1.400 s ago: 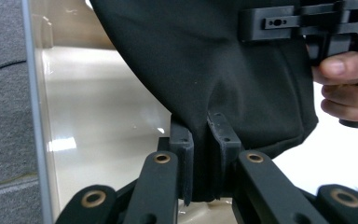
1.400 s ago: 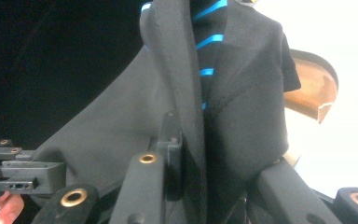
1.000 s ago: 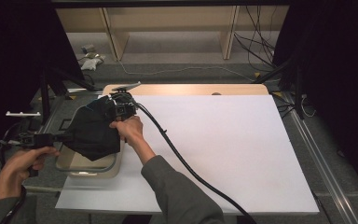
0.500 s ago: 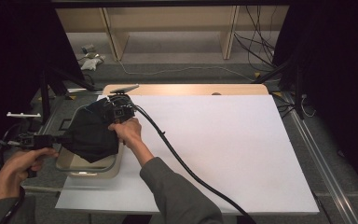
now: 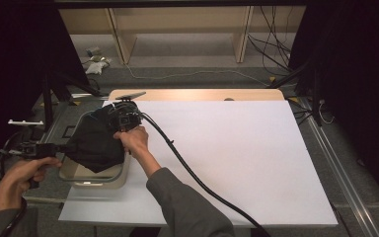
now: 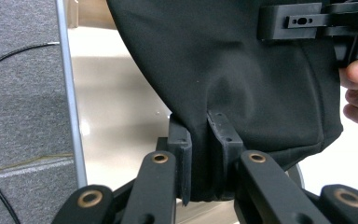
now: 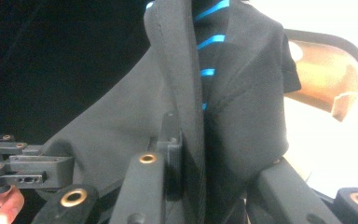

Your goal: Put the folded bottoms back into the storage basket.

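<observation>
A black garment (image 5: 94,143) hangs stretched between the two grippers over a shallow beige tray (image 5: 96,178) at the near left corner of the white surface (image 5: 237,158). The left gripper (image 5: 65,147), held out beyond the surface's left edge, has its jaws pinched nearly closed on a fold at the cloth's lower left edge; in the left gripper view the fabric (image 6: 233,79) runs up from between the two pads (image 6: 181,148). The right gripper (image 5: 112,114), farther from the person and a little to the right, is likewise clamped nearly closed on a stitched hem; the right gripper view shows that hem (image 7: 186,93) passing between its jaws, with light blue stripes (image 7: 209,41) on an inner layer (a lining or a label, I cannot tell which).

So the garment's long axis runs on a diagonal from the near-left grip to the far-right one, its bulk sagging below that line toward the tray. The cloth is held at two ends, neither hand nearer than the other. Any coming move, I judge, turns on that diagonal: pulling the grippers apart along it would draw the fabric taut, and lowering both would lay it across the tray or the surface beside it.
</observation>
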`<state>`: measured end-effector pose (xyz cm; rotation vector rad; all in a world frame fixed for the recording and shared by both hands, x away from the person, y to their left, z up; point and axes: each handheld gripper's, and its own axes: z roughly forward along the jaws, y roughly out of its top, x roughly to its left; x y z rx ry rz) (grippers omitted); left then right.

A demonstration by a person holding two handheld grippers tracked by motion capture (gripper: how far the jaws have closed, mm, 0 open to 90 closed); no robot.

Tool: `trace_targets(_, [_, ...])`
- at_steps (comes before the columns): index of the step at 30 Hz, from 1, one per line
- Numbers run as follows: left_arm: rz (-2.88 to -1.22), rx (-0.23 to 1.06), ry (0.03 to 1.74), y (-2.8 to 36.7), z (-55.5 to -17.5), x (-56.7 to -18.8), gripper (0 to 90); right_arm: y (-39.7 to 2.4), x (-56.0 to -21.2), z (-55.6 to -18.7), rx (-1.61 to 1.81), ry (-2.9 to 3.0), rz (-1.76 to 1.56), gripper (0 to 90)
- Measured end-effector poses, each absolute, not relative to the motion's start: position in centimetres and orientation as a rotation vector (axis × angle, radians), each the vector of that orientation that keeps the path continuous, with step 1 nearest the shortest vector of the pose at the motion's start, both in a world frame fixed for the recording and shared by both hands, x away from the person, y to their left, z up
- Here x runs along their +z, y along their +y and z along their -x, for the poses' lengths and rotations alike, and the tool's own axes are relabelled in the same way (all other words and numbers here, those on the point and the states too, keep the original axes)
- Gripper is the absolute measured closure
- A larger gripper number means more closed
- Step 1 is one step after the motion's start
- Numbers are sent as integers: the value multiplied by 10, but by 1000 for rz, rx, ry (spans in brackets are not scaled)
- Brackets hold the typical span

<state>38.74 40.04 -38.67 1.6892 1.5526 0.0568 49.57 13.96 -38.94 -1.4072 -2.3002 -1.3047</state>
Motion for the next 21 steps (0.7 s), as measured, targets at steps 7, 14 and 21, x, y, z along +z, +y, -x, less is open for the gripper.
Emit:
trace_targets(7, [-1692, 55, 1562, 401, -388, -389, 805, 142, -392, -496, -1292, -2304, 1411, 741])
trace_targets(14, [-1691, 58, 1565, 401, -388, -389, 805, 143, -393, -494, -1294, -2306, 1414, 741])
trace_targets(21, [-1690, 66, 1584, 402, -388, -389, 801, 144, -392, -493, -1296, -2307, 1421, 740])
